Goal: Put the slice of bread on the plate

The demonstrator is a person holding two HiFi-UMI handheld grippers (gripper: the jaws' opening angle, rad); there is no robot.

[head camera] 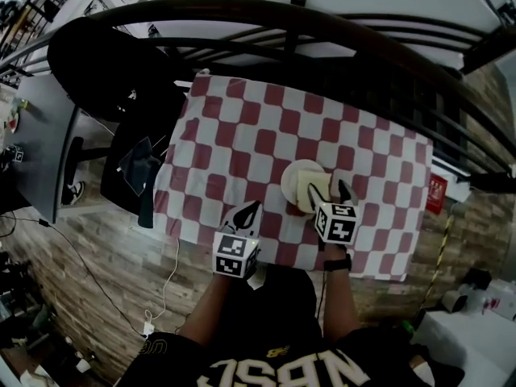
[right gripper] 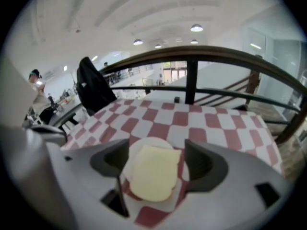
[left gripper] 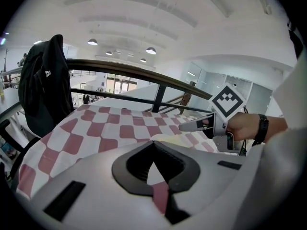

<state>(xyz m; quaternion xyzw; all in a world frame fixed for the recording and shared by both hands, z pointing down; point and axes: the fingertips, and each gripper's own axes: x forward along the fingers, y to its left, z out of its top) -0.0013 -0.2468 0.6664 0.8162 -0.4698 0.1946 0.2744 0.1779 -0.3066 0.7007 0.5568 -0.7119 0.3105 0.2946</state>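
On the worktop (head camera: pixel 379 151), which is covered by a red-and-white checked cloth, a pale round plate (head camera: pixel 300 172) sits near the front edge. The slice of bread (head camera: pixel 310 190) lies flat on the plate, its near end reaching over the rim.

Readable print is scarce. Pale block letters run across the person's dark shirt (head camera: pixel 290 371) at the bottom of the head view, but they appear upside down and I cannot read them with confidence. A red sign (head camera: pixel 435 193) hangs past the worktop's right edge, its white print too small to make out. Each gripper carries a cube with black-and-white square markers and no words: the left cube (head camera: pixel 235 255) and the right cube (head camera: pixel 337 222).

The right claw (head camera: pixel 339 190) tilts steeply down over the near side of the plate. Its jaws stand wide apart and grip nothing; in the right gripper view the bread shows in the gap between them, lying on the plate below. The right hand (left gripper: pixel 242 127) wraps the gripper's handle, with a dark watch (left gripper: pixel 261 128) on the wrist.

The left claw (head camera: pixel 248 212) is just left of the plate, over the cloth near the front edge, tilted gently down. Its jaws are together at the tips with nothing between them.

A black jacket (head camera: pixel 105 63) hangs on the dark railing (head camera: pixel 322 22) beyond the worktop.
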